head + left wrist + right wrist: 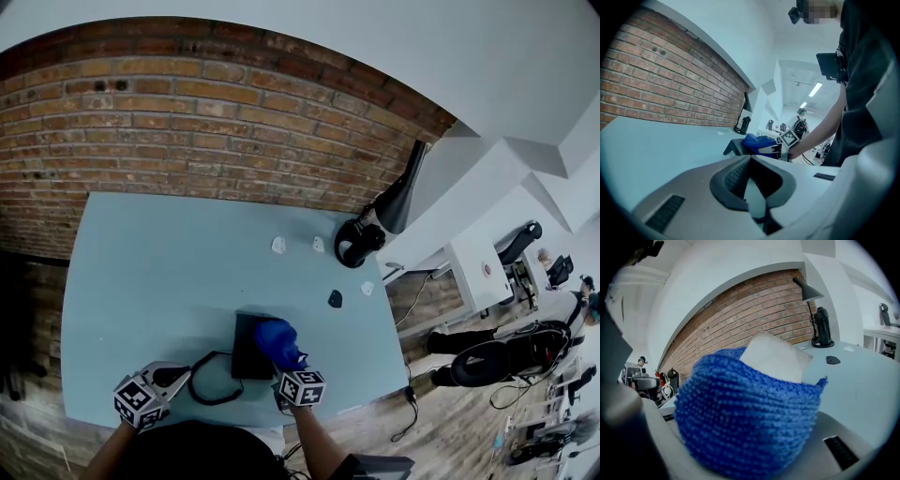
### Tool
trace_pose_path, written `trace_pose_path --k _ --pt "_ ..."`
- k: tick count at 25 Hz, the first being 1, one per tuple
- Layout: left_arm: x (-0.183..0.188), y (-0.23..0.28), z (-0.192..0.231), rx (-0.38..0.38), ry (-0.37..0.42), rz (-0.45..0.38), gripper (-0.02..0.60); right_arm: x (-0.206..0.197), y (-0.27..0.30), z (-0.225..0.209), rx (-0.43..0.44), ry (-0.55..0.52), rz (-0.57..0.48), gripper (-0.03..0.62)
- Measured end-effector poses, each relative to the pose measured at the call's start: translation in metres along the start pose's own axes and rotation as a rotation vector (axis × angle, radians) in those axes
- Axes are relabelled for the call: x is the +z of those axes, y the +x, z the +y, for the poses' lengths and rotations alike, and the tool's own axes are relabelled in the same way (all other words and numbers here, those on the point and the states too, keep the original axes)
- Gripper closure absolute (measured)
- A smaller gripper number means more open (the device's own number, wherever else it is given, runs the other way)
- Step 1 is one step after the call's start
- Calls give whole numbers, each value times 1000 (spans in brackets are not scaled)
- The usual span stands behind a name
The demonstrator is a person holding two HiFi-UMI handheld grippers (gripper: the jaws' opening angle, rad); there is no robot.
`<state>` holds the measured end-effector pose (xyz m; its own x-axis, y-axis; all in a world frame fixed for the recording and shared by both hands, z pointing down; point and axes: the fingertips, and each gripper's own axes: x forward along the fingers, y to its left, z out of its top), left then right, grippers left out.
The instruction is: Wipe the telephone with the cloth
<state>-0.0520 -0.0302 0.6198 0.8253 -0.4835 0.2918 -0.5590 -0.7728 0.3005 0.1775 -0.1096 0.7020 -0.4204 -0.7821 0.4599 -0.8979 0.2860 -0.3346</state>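
1. A pale blue tabletop stood against a red brick wall.
2. The black boxy telephone sat close to the tabletop's near edge, a little right of the middle of that edge.
3. A thick blue knitted cloth lay against the right side of the telephone, touching it.
4. The right tongs pinched the blue knitted cloth. In the right gripper view the cloth bulged across both jaws and hid their tips. A pale flat piece stuck up behind it, and what that piece was could not be told.
5. The left tongs hung over the near edge, left of the telephone and apart from it. They pointed toward the telephone. In the left gripper view their tips were pressed together, and nothing could be made out between them.
6. A black cord lay in a loop on the tabletop between the left tongs and the telephone. One end ran to the telephone's left side. The loop passed just beside the tips of the left tongs, and it could not be told whether they touched it.
7. A black desk lamp stood at the far right corner of the tabletop, on a round base.
8. Two small white scraps lay just left of that base.
9. A third white scrap lay by the right edge, with a small dark flat piece near it.
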Motion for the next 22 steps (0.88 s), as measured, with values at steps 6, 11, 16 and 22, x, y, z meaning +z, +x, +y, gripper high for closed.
trace_pose_path --k 6,11,16,22 --pt "-2 2 -2 -7 5 3 560 -13 -6 1 2 -1 17 454" --pt "-1 2 -4 -11 4 4 560 -22 -12 3 -4 8 22 454" --pt "-2 3 -4 -14 9 3 560 -35 -19 4 -17 30 30 454" --pt "-3 4 -6 -21 8 4 560 -51 -27 8 -17 23 58 454"
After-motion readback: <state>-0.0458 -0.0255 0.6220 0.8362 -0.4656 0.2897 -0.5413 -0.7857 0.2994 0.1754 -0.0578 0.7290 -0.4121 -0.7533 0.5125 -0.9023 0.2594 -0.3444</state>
